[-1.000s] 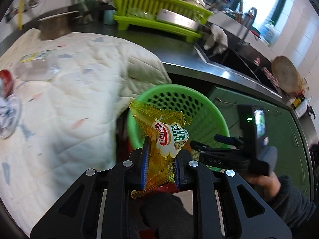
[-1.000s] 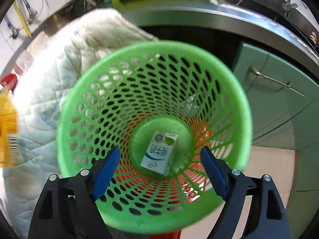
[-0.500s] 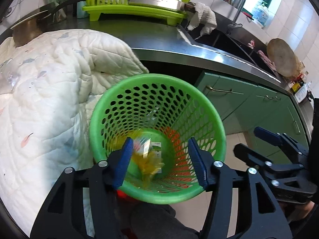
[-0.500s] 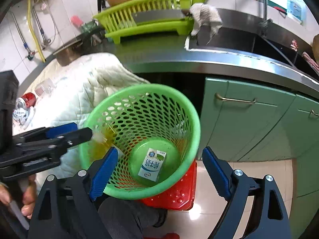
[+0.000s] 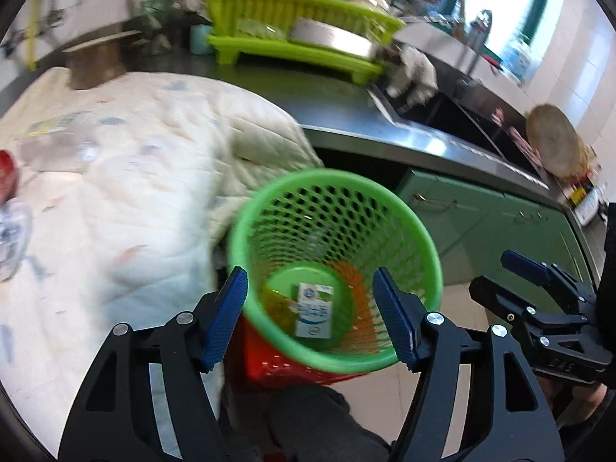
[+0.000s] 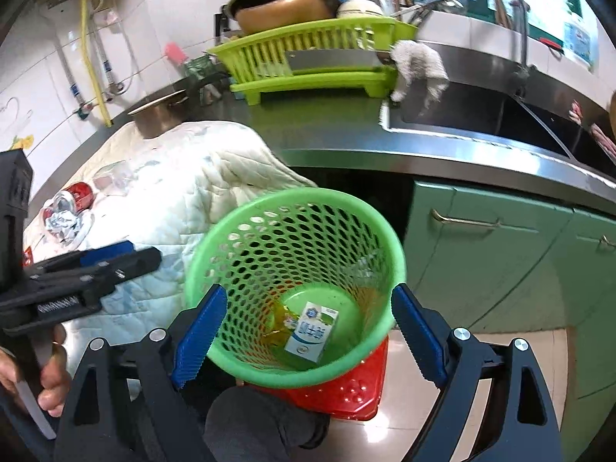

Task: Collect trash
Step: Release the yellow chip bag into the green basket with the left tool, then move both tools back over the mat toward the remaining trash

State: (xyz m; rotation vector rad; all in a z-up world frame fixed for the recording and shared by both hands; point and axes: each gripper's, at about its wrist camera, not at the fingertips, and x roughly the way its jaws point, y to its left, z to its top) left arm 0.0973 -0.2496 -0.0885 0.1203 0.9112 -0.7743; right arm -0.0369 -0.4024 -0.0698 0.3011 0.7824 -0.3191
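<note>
- Left gripper [image 5: 310,313]: jaws now spread and empty; a second ago they pinched the yellow snack wrapper [image 6: 280,321].
- Wrapper now lies at the bottom of the green mesh basket [image 6: 215,238], touching the milk carton [image 6: 312,332].
- Right gripper [image 6: 304,338]: jaws apart, holding nothing, above the basket.
- Judgement: this item is done. Red can [image 6: 79,192] and crumpled foil [image 6: 63,223] remain on the quilt [image 6: 184,192], far left.

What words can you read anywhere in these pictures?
"DAS": on the right gripper, seen from the left wrist camera.
Milk carton in the basket: print too blurred to read.
Red can: too small to read.
Left gripper: white lettering unreadable.
</note>
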